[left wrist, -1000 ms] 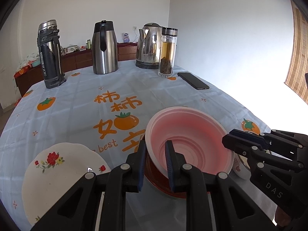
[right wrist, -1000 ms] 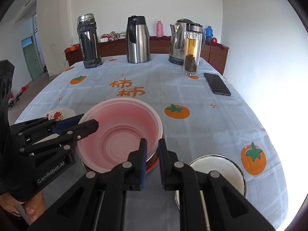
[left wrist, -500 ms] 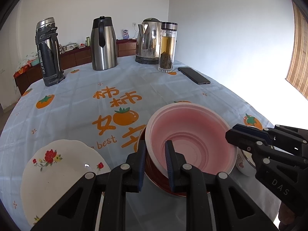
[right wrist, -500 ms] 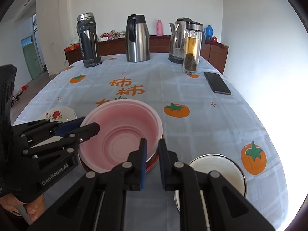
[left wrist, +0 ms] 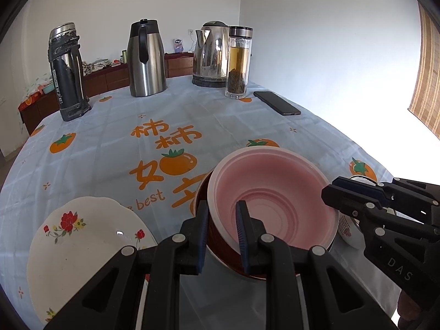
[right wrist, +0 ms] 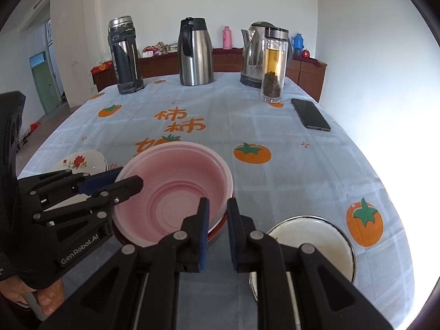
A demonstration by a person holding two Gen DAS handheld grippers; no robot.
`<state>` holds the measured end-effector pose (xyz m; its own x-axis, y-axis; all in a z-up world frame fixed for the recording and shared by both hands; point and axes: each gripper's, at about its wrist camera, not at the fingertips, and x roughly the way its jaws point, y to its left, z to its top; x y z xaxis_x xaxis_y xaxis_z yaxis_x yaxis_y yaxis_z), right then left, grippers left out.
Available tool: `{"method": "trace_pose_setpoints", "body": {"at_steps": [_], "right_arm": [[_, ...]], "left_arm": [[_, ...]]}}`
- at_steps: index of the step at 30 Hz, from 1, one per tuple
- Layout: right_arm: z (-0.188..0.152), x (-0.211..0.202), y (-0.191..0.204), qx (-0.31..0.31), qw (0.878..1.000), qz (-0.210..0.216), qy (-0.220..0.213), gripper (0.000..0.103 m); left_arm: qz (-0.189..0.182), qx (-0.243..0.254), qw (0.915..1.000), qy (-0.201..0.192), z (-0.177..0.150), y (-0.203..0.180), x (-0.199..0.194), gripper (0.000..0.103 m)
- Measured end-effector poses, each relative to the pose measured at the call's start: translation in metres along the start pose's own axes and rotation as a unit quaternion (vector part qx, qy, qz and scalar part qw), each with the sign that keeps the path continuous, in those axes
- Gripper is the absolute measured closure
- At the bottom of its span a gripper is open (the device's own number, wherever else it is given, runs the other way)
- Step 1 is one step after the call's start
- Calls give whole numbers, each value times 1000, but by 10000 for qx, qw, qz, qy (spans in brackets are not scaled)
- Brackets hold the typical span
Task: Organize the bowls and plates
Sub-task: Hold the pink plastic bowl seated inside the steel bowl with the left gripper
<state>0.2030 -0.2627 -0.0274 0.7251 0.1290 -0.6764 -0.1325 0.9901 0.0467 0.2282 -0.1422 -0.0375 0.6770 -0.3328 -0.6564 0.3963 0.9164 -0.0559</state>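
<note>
Both my tools pinch the pink bowl's point(left wrist: 272, 206) rim — left tool point(left wrist: 221, 227) at its 7 o'clock, right tool point(right wrist: 217, 229) at 5 — nested in the red bowl point(left wrist: 217, 243) on the desk point(right wrist: 288, 170). Next, I judge: release cleanly.

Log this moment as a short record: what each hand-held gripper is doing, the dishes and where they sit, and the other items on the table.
left hand-held gripper: shut on the near-left rim of the pink bowl
right hand-held gripper: shut on the pink bowl's near-right rim
stack: pink bowl nested in a red bowl
floral plate: flat on the cloth, left of the stack
white bowl: right of the stack
far edge: flask, steel jug, kettle, tea bottle
phone: flat, right of the tea bottle
</note>
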Motion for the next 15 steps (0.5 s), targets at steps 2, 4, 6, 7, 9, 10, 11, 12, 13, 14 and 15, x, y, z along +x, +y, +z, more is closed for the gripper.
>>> {"method": "trace_pose_setpoints", "body": {"at_steps": [2,4,6,7,9,10,11,12,13,14,15], "right_arm": [[-1,1,0,7,10000,5,16,89],[-3,2,0,4,10000,6,31,89],[-3,3,0,14,10000,11,36,89],[-3,2,-1,16,10000,11,37,89],[-3,3,-1,25,10000,17,37,89],[-4,3,-1,32,10000,27,36,89],[-4,3,-1,26,10000,20,34,89],[-4,3,-1,21,10000,13,32,89],[-4,3,-1,19,10000,8,29,89],[-4,3,-1,27,10000,15,33,89],[-4,3,-1,28,10000,17,32,89]], "left_arm": [[2,3,10000,0,0,0,0,83],[2,7,10000,1,0,0,0,83],[-1,14,10000,7,0,0,0,83],[0,22,10000,10,0,-1,1,83],[4,38,10000,5,-1,-1,1,83],[17,50,10000,-4,-1,-2,1,83],[24,58,10000,-10,-1,-2,1,82],[13,59,10000,-12,-1,-2,1,81],[5,60,10000,-17,-2,-3,0,81],[11,70,10000,-21,-2,-3,0,80],[15,77,10000,-24,-2,-4,0,80]]}}
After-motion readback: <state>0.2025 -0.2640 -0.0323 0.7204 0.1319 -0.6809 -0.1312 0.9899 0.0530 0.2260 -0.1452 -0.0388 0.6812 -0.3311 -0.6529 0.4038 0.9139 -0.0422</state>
